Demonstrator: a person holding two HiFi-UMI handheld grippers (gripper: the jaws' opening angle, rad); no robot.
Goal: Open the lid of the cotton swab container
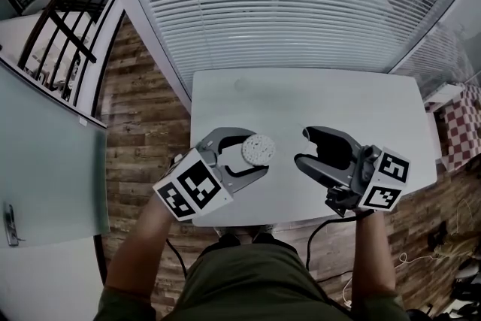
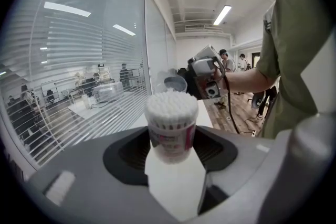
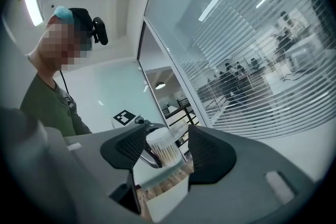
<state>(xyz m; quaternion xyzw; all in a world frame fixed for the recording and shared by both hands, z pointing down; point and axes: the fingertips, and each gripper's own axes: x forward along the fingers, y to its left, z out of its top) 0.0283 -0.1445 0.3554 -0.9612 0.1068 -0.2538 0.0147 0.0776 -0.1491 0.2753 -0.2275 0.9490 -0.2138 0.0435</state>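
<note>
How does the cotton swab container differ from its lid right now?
The cotton swab container is held in the left gripper. The lid is off it and held by the right gripper. The container is packed with white swabs and carries a pink label, while the lid looks clear and empty. Both are round.

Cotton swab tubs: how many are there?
1. The round clear plastic cotton swab container stands on the white table, between the jaws of the left gripper. None looks hidden.
</note>
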